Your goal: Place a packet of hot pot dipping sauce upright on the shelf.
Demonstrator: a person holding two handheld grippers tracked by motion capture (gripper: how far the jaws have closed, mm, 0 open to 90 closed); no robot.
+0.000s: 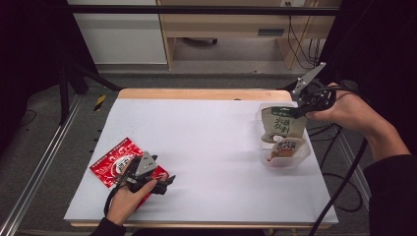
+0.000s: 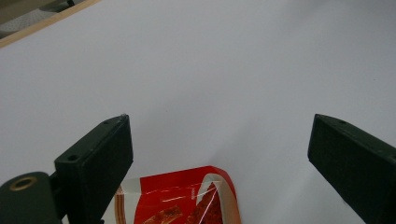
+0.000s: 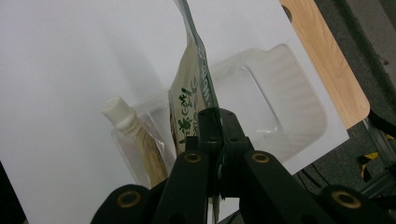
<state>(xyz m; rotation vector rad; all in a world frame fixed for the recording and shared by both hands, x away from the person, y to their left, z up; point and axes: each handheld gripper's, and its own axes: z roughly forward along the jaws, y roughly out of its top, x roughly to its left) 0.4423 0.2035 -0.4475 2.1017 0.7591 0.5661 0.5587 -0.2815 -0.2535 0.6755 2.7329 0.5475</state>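
Where the claw point(image 3: 219, 140) pinches, pouch point(image 3: 191, 88) print hides.

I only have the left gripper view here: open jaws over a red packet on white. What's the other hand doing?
Observer: The right gripper is shut on a beige pouch, holding it over a clear plastic tray.
Operator: Anything in that tray?
Observer: Yes, a spouted pouch with a white cap is inside it.
Operator: Where's the tray on the table?
Observer: Near the right edge of the white sheet; the red packet lies at the left.
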